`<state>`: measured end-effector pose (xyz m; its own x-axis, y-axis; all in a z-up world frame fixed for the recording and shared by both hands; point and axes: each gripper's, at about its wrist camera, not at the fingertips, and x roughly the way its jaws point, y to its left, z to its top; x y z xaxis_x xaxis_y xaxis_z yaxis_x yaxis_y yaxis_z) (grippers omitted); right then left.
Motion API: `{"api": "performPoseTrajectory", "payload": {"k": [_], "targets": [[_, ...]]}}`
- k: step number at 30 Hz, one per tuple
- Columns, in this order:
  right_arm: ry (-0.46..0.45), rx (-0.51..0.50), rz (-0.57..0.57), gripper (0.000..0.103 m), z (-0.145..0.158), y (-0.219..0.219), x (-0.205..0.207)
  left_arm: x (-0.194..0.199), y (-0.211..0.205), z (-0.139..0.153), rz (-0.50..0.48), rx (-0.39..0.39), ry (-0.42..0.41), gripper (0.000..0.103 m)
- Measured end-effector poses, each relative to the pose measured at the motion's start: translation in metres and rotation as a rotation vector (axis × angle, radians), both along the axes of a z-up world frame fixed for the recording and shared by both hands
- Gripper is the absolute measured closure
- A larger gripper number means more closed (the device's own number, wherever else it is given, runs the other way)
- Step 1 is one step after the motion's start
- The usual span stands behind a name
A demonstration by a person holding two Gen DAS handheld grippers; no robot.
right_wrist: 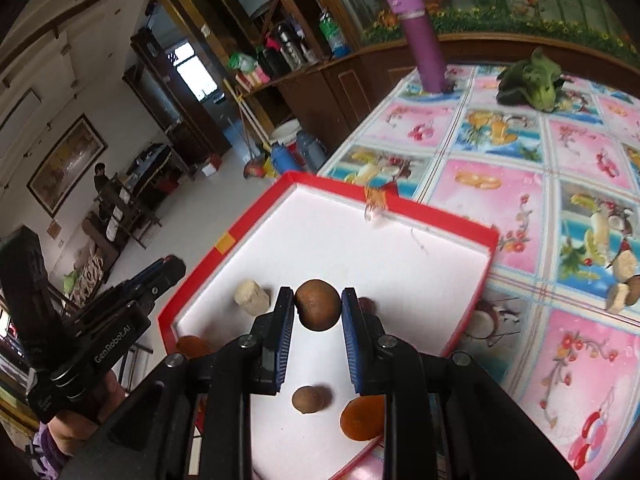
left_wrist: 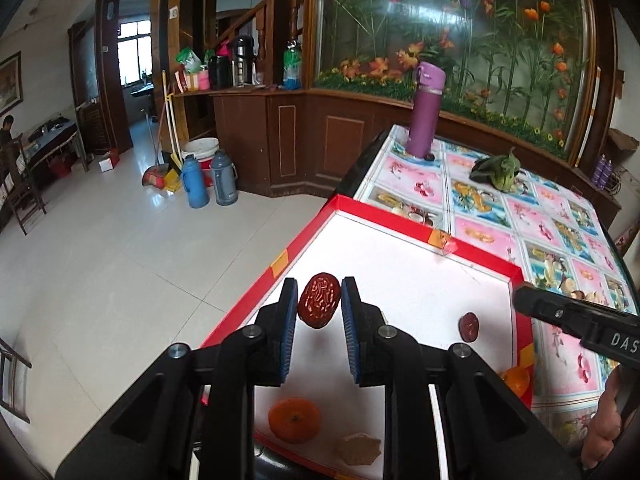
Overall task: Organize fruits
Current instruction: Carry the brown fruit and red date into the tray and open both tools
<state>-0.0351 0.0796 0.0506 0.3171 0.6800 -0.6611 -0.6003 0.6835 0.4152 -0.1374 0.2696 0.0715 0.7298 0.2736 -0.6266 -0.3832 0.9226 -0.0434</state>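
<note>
Left tongs (left_wrist: 319,300) clamped on a date (left_wrist: 319,300) above the tray (left_wrist: 420,236), orange (left_wrist: 294,420) at 6 o'clock. Right tongs (right_wrist: 318,305) gripping a brown fruit (right_wrist: 318,305) over it. Both likely unplaced; several already in.

A home, a big living room: thermos flasks (left_wrist: 208,178) and broom (left_wrist: 156,168) on shiny floor tiles at nine o'clock, fruit-picture tablecloth (left_wrist: 532,216) at three, wooden stairs at twelve

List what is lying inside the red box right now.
On the red box's white floor: an orange, a red date, a brown round fruit and a pale chunk. The tongs cover part of the floor.
</note>
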Motion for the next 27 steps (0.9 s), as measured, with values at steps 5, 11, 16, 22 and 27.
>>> {"api": "performPoseTrajectory", "payload": {"k": [5, 11, 16, 22, 27], "targets": [[0.034, -0.045, 0.055, 0.081, -0.016, 0.009, -0.007, 0.012, -0.016, -0.011, -0.060, -0.016, 0.045, 0.079], [0.042, -0.068, 0.085, 0.081, -0.026, 0.006, -0.011, 0.022, -0.026, -0.025, -0.080, -0.020, 0.096, 0.079], [0.069, -0.089, 0.073, 0.081, -0.035, 0.002, -0.011, 0.030, -0.039, -0.037, -0.103, 0.003, 0.155, 0.079], [0.049, -0.101, 0.070, 0.080, -0.035, 0.003, -0.012, 0.032, -0.048, -0.038, -0.090, 0.063, 0.176, 0.079], [0.037, -0.104, 0.069, 0.080, -0.034, 0.003, -0.010, 0.036, -0.058, -0.038, -0.103, 0.098, 0.180, 0.079]]}}
